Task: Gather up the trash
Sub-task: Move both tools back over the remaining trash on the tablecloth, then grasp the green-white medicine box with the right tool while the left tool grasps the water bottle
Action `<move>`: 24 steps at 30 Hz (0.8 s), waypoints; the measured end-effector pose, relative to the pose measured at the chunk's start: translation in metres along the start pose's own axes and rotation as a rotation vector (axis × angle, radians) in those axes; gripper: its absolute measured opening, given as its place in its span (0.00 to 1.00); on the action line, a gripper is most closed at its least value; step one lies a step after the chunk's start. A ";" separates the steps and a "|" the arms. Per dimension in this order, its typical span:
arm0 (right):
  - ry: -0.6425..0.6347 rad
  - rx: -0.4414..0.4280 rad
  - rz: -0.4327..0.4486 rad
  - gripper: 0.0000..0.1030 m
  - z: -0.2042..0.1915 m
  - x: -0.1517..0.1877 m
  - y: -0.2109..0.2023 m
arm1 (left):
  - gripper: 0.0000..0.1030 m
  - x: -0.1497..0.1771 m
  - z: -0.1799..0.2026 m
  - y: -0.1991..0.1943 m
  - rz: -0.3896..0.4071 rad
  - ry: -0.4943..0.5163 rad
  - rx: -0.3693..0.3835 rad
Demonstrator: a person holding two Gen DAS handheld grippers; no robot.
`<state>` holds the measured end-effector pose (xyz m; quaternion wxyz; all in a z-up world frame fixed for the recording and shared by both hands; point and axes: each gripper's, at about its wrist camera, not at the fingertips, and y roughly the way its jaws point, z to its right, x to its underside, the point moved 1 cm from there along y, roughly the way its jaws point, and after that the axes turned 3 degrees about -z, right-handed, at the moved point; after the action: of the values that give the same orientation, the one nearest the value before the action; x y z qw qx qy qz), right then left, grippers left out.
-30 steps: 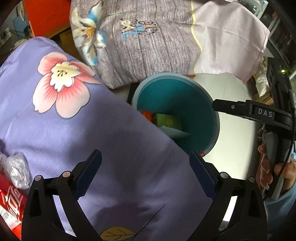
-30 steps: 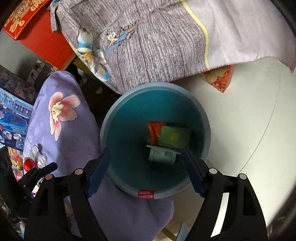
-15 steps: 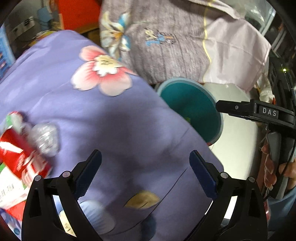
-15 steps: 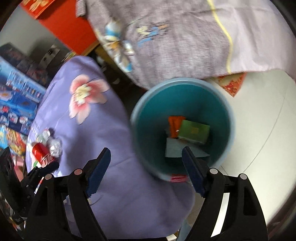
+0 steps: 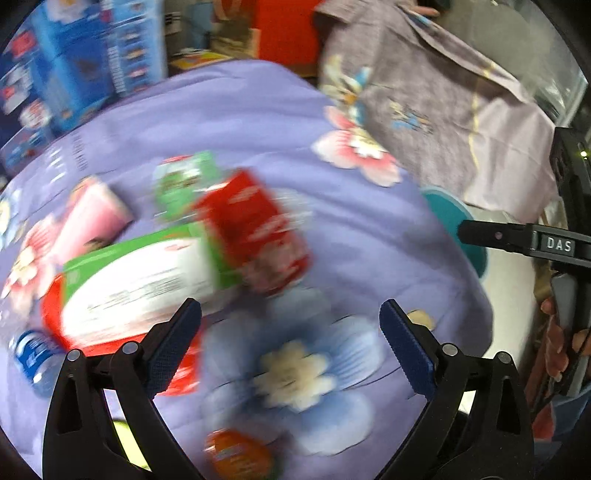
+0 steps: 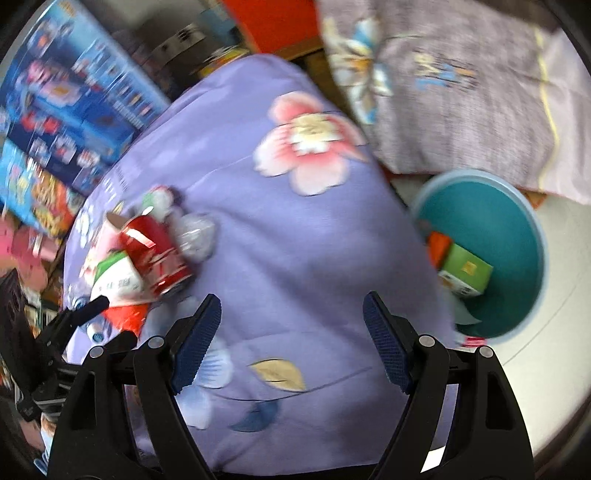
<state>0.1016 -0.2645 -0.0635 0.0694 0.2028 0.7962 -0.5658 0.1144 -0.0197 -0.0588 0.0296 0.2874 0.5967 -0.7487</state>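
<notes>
a lilac floral cloth (image 6: 280,236) spreads over the surface in the middle of both views, blurred, and there's a big pink-and-white flower (image 6: 310,142) printed near its far edge, a pale blue flower (image 5: 295,373) near its front edge, a tan leaf (image 6: 279,374) beside that. just past the cloth's far right corner hangs a grey streaked cloth (image 6: 461,92) with a blue-and-white flower print and a yellow stripe. off the far left edge stand blue printed boxes (image 6: 70,99), too blurred to read. something red-orange (image 6: 273,22) sits behind them. pale floor (image 6: 554,332) shows at the right.
</notes>
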 end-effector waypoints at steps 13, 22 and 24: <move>-0.418 -0.012 -0.106 0.73 -0.173 0.009 0.054 | 0.94 0.063 -0.165 -0.049 0.057 -0.412 -0.242; -0.682 0.013 -0.135 0.73 -0.257 0.018 0.095 | 0.94 0.066 -0.218 -0.023 0.013 -0.571 -0.211; -0.719 0.030 -0.142 0.73 -0.265 0.019 0.103 | 0.94 0.066 -0.223 -0.016 0.011 -0.592 -0.196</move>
<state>0.1571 0.0147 -0.0667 0.3026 -0.0639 0.7247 -0.6158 0.1415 0.2074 -0.1024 0.2340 0.0558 0.6300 -0.7384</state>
